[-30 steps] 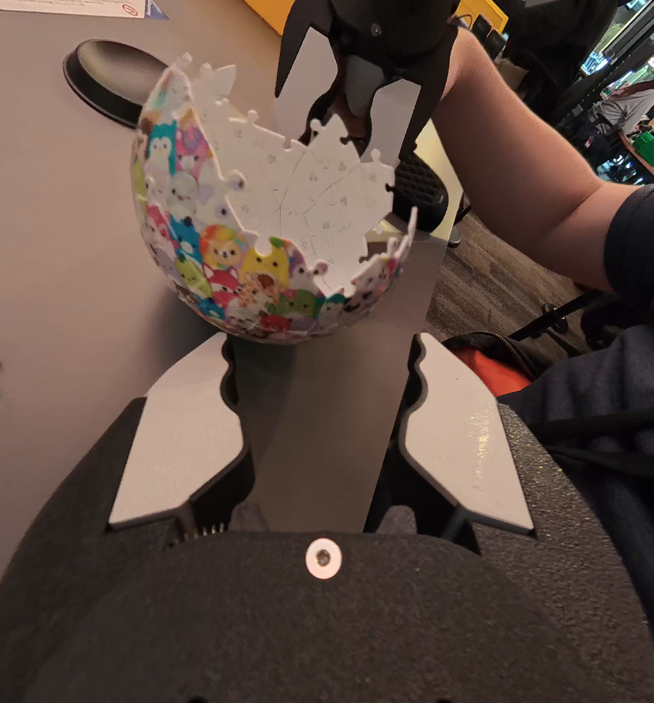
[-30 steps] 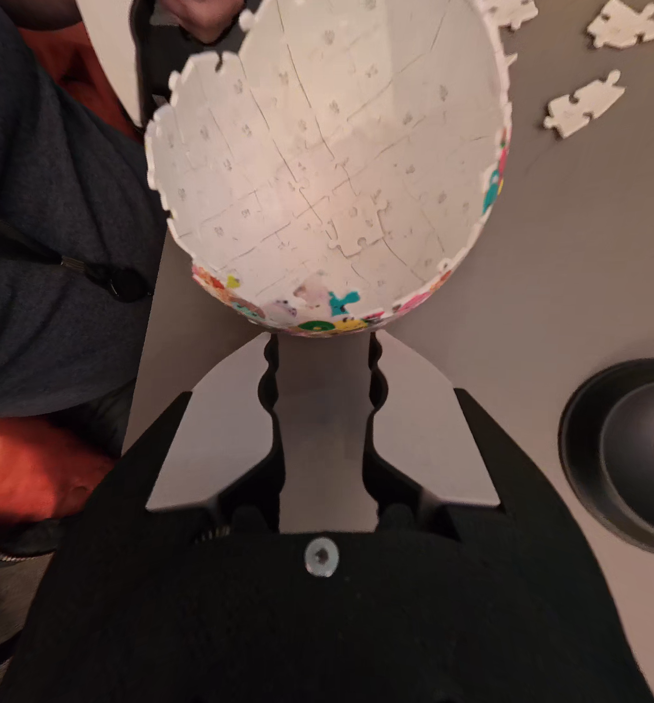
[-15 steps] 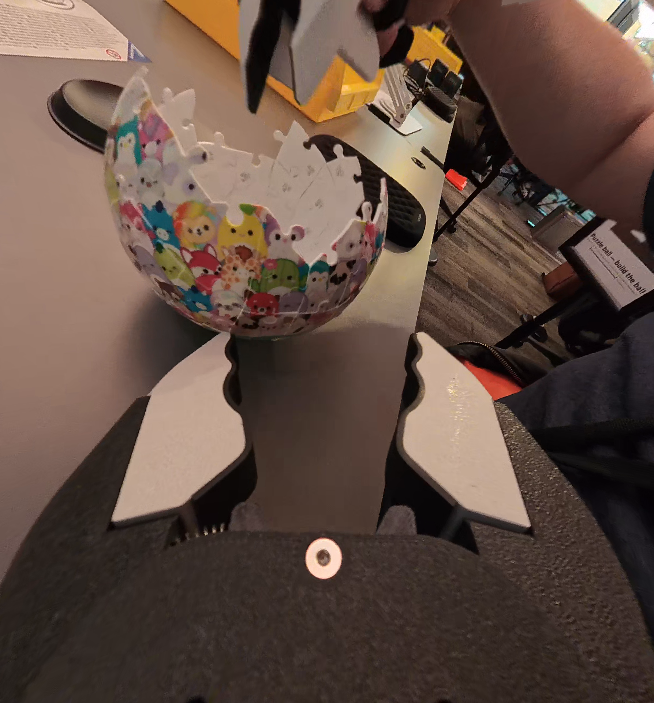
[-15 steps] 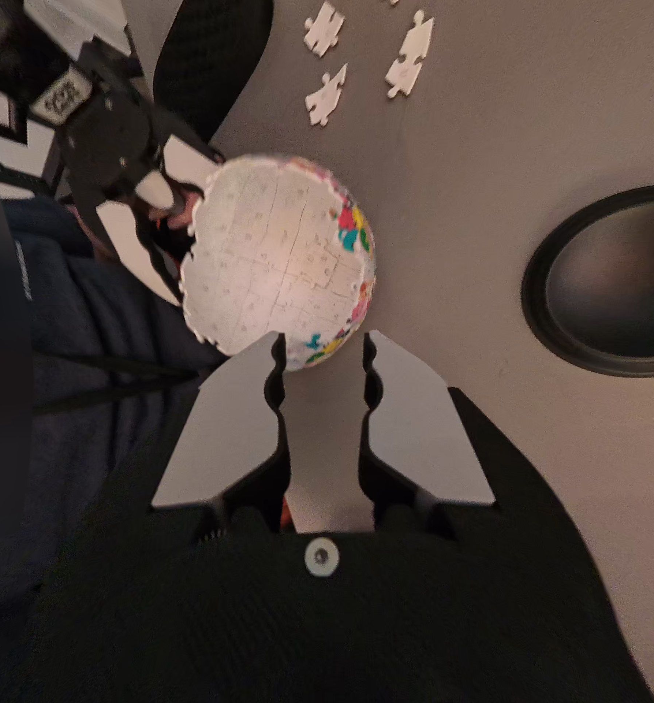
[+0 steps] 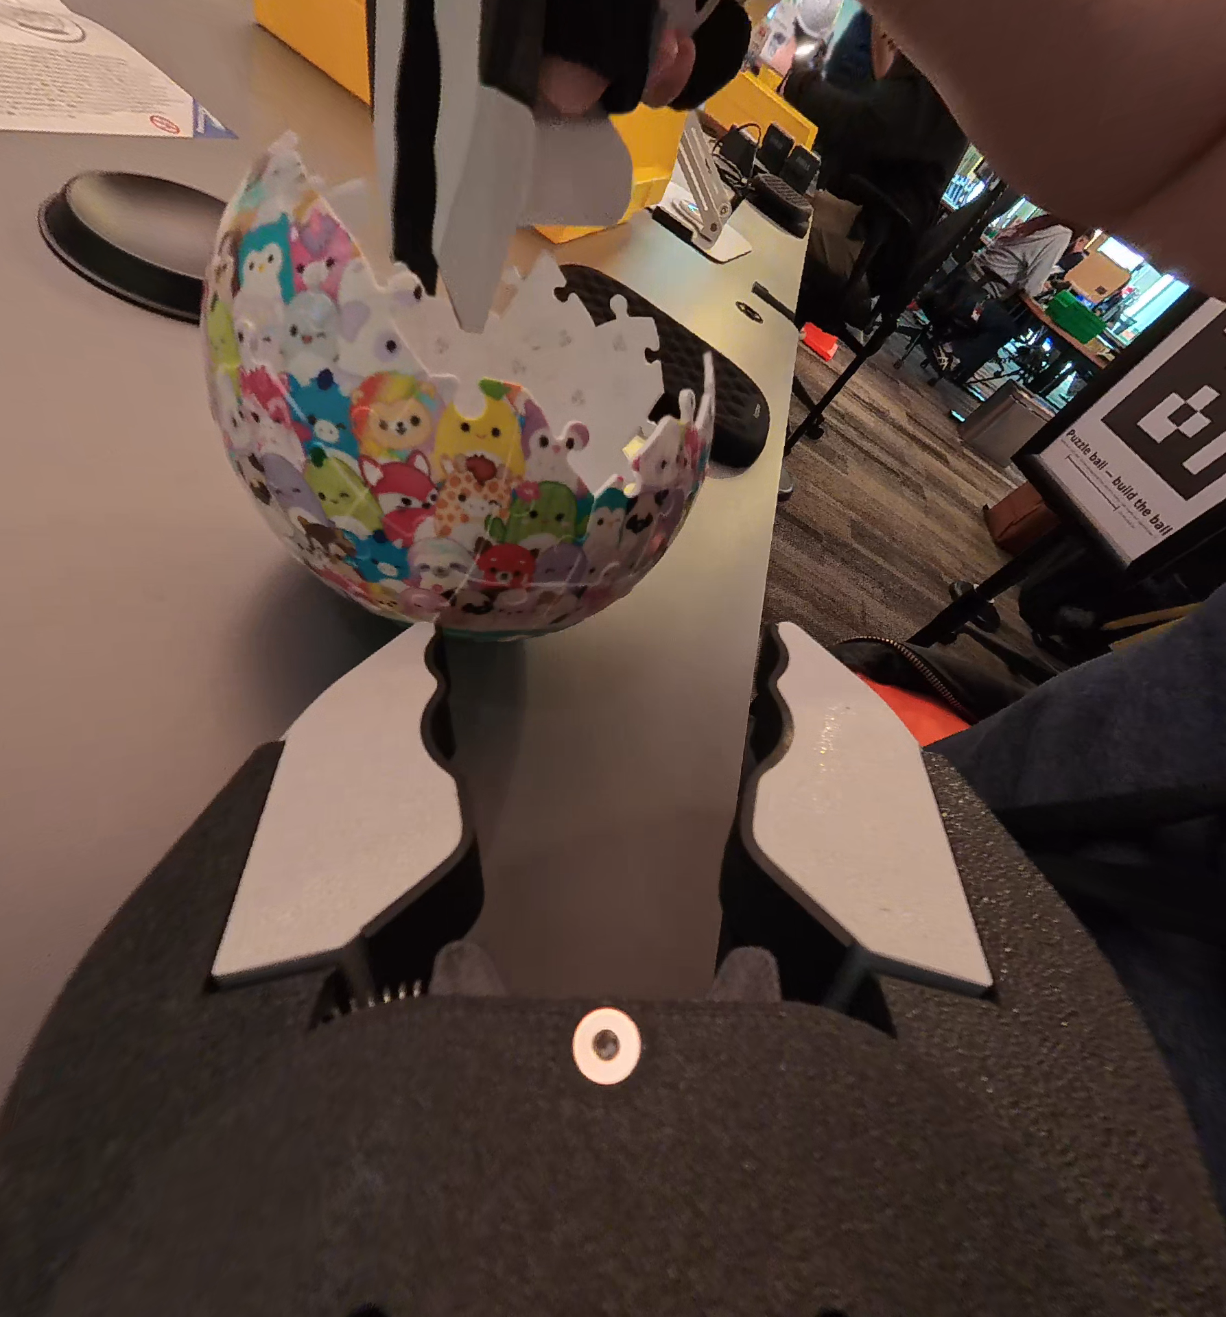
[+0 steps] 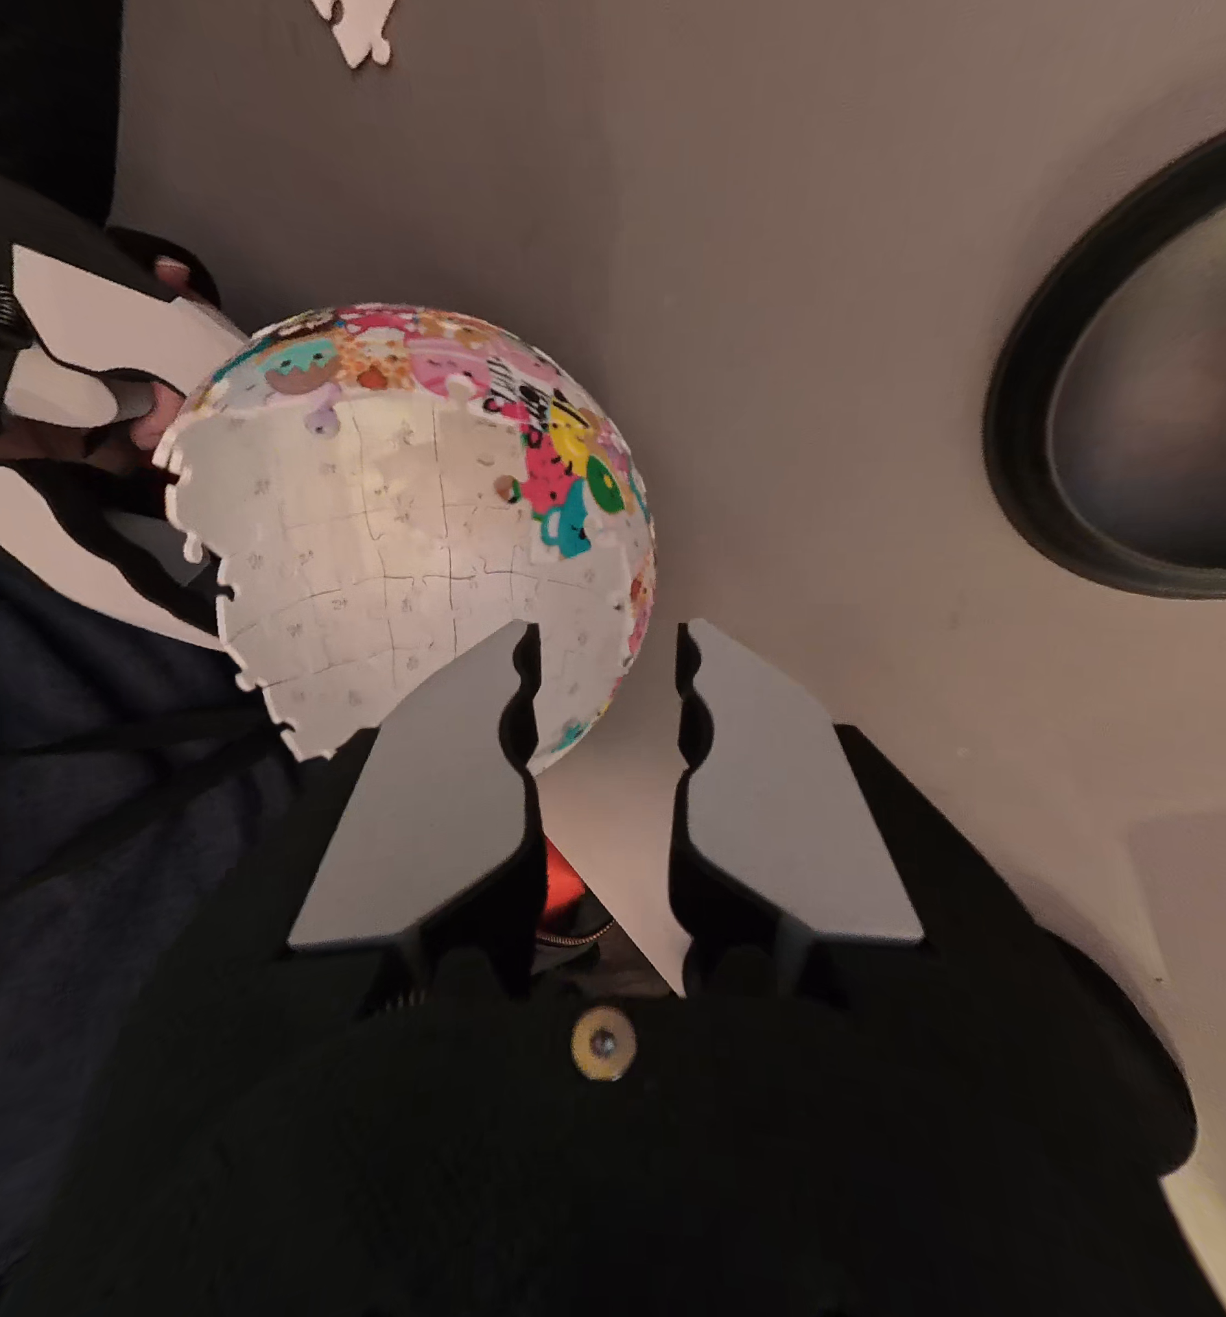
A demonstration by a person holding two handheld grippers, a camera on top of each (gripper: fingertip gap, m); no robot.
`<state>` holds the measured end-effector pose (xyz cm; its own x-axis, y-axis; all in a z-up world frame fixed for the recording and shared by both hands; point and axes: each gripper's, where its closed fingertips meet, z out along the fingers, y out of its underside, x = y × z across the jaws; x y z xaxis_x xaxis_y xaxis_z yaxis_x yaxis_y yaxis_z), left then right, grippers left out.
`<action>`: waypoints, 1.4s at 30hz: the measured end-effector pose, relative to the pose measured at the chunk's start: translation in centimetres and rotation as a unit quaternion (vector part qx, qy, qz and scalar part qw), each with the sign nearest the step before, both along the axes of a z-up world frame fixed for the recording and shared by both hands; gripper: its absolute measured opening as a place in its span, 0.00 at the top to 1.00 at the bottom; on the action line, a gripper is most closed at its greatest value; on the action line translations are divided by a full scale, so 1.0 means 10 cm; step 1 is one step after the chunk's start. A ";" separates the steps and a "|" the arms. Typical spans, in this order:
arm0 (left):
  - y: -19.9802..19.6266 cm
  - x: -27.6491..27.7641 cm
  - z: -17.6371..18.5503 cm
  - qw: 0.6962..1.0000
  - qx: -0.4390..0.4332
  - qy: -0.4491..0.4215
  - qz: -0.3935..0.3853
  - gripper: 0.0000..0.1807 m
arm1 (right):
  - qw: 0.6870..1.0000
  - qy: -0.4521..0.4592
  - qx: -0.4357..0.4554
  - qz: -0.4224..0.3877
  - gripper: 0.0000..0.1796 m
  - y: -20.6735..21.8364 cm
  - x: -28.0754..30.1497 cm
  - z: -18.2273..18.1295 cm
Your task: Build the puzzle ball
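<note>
The half-built puzzle ball (image 5: pixel 453 463) is an open bowl, colourful outside and white inside, resting on the grey table (image 5: pixel 96 570) near its front edge. My left gripper (image 5: pixel 606 641) is open and empty, just short of the ball's base. My right gripper (image 6: pixel 606 631) is open and empty, pointing down over the ball (image 6: pixel 396 541), with its left finger over the white inside and the rim showing in the gap. In the left wrist view the right gripper (image 5: pixel 446 299) dips its fingertips to the far rim. In the right wrist view the left gripper (image 6: pixel 196 492) sits beside the ball.
A black round grommet (image 5: pixel 125 242) is set in the table behind the ball, also seen in the right wrist view (image 6: pixel 1130 399). A loose white piece (image 6: pixel 360 28) lies farther off. A paper leaflet (image 5: pixel 61 78), a yellow box (image 5: pixel 310 50) and a black pad (image 5: pixel 702 385) lie beyond. From the right gripper's tips to the black round grommet (image 5: pixel 125 242) is close to 11 centimeters. It is also in sight in the right wrist view (image 6: pixel 1177 253).
The right gripper lifted away from the ball, then came back down to its rim. The left gripper stayed open in front of the ball, its view tilting slightly.
</note>
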<state>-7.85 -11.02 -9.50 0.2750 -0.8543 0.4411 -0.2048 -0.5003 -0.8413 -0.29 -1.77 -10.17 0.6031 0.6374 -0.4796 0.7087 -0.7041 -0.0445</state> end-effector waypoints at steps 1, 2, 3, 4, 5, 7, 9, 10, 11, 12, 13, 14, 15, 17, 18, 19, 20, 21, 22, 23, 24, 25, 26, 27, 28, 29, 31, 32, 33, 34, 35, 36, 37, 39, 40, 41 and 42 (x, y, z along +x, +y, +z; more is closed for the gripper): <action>0.00 0.00 0.00 1.000 0.001 0.000 -0.001 0.54 | 1.000 -0.002 -0.004 -0.001 0.80 0.00 -0.01 -0.01; 0.00 0.00 0.00 1.000 0.002 0.001 -0.001 0.54 | 1.000 -0.009 -0.005 0.002 0.80 0.00 0.00 -0.02; 0.01 0.00 0.00 1.000 0.003 0.001 -0.001 0.55 | 1.000 -0.018 -0.004 0.006 0.80 0.01 0.01 -0.03; 0.01 0.00 0.00 1.000 0.002 0.000 0.000 0.54 | 1.000 -0.025 -0.002 0.008 0.81 0.01 0.03 -0.05; 0.01 0.00 0.00 1.000 0.001 -0.001 0.000 0.55 | 1.000 -0.030 -0.004 0.008 0.81 0.02 0.04 -0.06; 0.02 0.00 0.00 1.000 -0.001 -0.003 0.002 0.55 | 1.000 -0.025 -0.016 0.002 0.81 0.03 0.02 -0.05; 0.02 0.00 -0.01 1.000 -0.004 -0.004 0.003 0.55 | 0.999 -0.017 -0.031 -0.004 0.81 0.04 0.01 -0.05; 0.03 0.00 -0.01 1.000 -0.005 -0.004 0.004 0.55 | 0.999 -0.008 -0.037 -0.006 0.81 0.05 0.01 -0.04; 0.04 0.00 -0.01 1.000 -0.006 -0.004 0.006 0.55 | 0.999 0.003 -0.041 -0.009 0.81 0.06 0.01 -0.02; 0.05 0.00 -0.02 1.000 -0.006 -0.003 0.008 0.55 | 0.999 0.020 -0.046 -0.014 0.82 0.07 0.00 0.00; 0.06 0.00 -0.02 1.000 -0.006 -0.002 0.011 0.55 | 0.998 0.039 -0.050 -0.020 0.82 0.09 0.00 0.04; 0.08 0.00 -0.02 1.000 -0.005 0.000 0.014 0.55 | 0.997 0.061 -0.050 -0.028 0.82 0.11 0.01 0.08; 0.10 -0.01 -0.02 1.000 -0.004 0.002 0.018 0.55 | 0.995 0.084 -0.050 -0.037 0.82 0.13 0.02 0.12; 0.14 -0.01 -0.04 1.000 -0.003 0.007 0.025 0.54 | 0.989 0.123 -0.052 -0.057 0.82 0.16 0.09 0.20; 0.16 -0.01 -0.04 1.000 -0.005 0.009 0.027 0.55 | 0.987 0.138 -0.051 -0.066 0.82 0.17 0.14 0.23; 0.18 -0.01 -0.05 1.000 -0.009 0.009 0.029 0.54 | 0.985 0.151 -0.045 -0.076 0.82 0.19 0.19 0.23; 0.20 -0.02 -0.05 0.999 -0.014 0.009 0.028 0.54 | 0.981 0.166 -0.040 -0.087 0.82 0.22 0.24 0.23; 0.21 -0.03 -0.04 0.999 -0.022 0.005 0.027 0.54 | 0.977 0.183 -0.040 -0.101 0.82 0.24 0.27 0.22; 0.21 -0.04 -0.02 0.999 -0.034 -0.001 0.025 0.54 | 0.972 0.201 -0.046 -0.115 0.82 0.24 0.30 0.20; 0.21 -0.06 0.00 0.999 -0.047 -0.009 0.024 0.54 | 0.965 0.222 -0.059 -0.126 0.82 0.22 0.30 0.18; 0.21 -0.09 0.02 0.998 -0.057 -0.019 0.025 0.54 | 0.958 0.244 -0.078 -0.132 0.81 0.17 0.29 0.17; 0.22 -0.12 0.05 0.997 -0.066 -0.029 0.028 0.54 | 0.951 0.261 -0.093 -0.135 0.79 0.12 0.27 0.15; 0.23 -0.14 0.07 0.996 -0.076 -0.036 0.032 0.54 | 0.948 0.272 -0.099 -0.134 0.78 0.07 0.26 0.11; 0.24 -0.17 0.09 0.995 -0.086 -0.041 0.035 0.54 | 0.948 0.274 -0.094 -0.128 0.76 0.03 0.25 0.06; 0.25 -0.19 0.09 0.993 -0.099 -0.044 0.036 0.54 | 0.949 0.278 -0.087 -0.120 0.75 -0.02 0.23 0.01; 0.26 -0.21 0.10 0.992 -0.113 -0.049 0.037 0.53 | 0.947 0.288 -0.083 -0.112 0.74 -0.06 0.20 0.00; 0.25 -0.24 0.13 0.988 -0.140 -0.064 0.030 0.53 | 0.945 0.308 -0.069 -0.088 0.74 -0.12 0.17 -0.01; 0.23 -0.24 0.14 0.986 -0.150 -0.068 0.021 0.54 | 0.947 0.309 -0.057 -0.069 0.74 -0.15 0.19 -0.04; 0.22 -0.25 0.13 0.987 -0.151 -0.060 0.012 0.54 | 0.948 0.312 -0.039 -0.049 0.74 -0.16 0.21 -0.05; 0.21 -0.27 0.09 0.989 -0.140 -0.039 0.005 0.55 | 0.948 0.317 -0.018 -0.021 0.74 -0.17 0.24 -0.06; 0.21 -0.28 0.05 0.993 -0.121 -0.012 -0.004 0.56 | 0.947 0.322 0.007 0.015 0.74 -0.19 0.28 -0.08; 0.22 -0.29 0.00 0.995 -0.102 0.016 -0.012 0.55 | 0.944 0.326 0.034 0.047 0.73 -0.19 0.31 -0.09; 0.22 -0.30 -0.06 0.995 -0.089 0.043 -0.018 0.53 | 0.939 0.330 0.062 0.076 0.73 -0.20 0.32 -0.10; 0.24 -0.29 -0.12 0.994 -0.071 0.075 -0.033 0.50 | 0.922 0.341 0.132 0.128 0.71 -0.17 0.30 -0.12; 0.25 -0.27 -0.13 0.994 -0.057 0.082 -0.039 0.47 | 0.911 0.347 0.169 0.149 0.70 -0.15 0.26 -0.11; 0.26 -0.26 -0.16 0.994 -0.046 0.093 -0.044 0.47 | 0.900 0.350 0.197 0.172 0.68 -0.15 0.22 -0.12; 0.26 -0.25 -0.18 0.992 -0.036 0.106 -0.052 0.45 | 0.892 0.346 0.219 0.194 0.66 -0.15 0.19 -0.16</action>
